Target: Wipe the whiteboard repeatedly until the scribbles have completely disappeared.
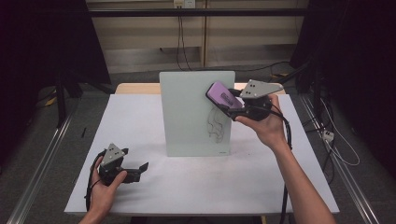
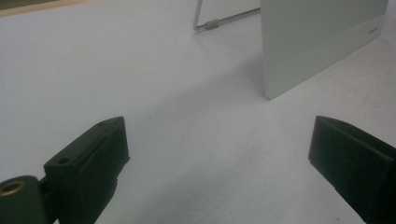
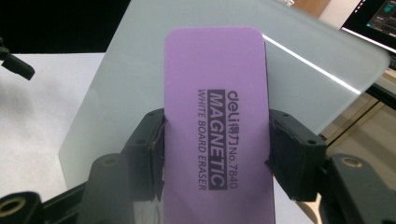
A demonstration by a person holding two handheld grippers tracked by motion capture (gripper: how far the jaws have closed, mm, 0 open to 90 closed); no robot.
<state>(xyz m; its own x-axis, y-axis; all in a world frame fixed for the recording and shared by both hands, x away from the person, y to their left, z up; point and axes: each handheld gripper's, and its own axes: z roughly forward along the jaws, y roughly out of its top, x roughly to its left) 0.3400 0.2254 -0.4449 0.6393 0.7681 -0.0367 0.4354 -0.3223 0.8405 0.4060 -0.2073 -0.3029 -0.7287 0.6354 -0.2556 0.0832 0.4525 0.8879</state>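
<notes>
I count one purple whiteboard eraser (image 1: 223,97), and my right gripper (image 1: 232,105) has it clamped between its two black jaws, one pressed against each long edge. In the right gripper view the eraser (image 3: 217,121) stands lengthwise between them, its printed face toward the camera (the label reads "deli No. 7840 MAGNETIC WHITE BOARD ERASER"). I hold it up at the upper right part of the one small whiteboard (image 1: 189,107), which stands upright near the middle of the table (image 1: 140,186); from the high view I cannot tell whether the eraser touches the board's face or sits just off it. There is one patch of thin dark scribble (image 1: 215,125) on the board, just below the eraser.

My left gripper (image 1: 140,168) rests low on the white tabletop at the near left corner, well apart from the board, with my left hand (image 1: 105,189) wrapped around its body. Its two jaws stand wide apart with nothing between them; in the left gripper view bare white table (image 2: 140,70) lies between them, with the board's lower corner (image 2: 313,42) beyond and one thin metal stand leg (image 2: 219,21) behind it.

Two grey three-cornered plates show from above, one on each gripper.
</notes>
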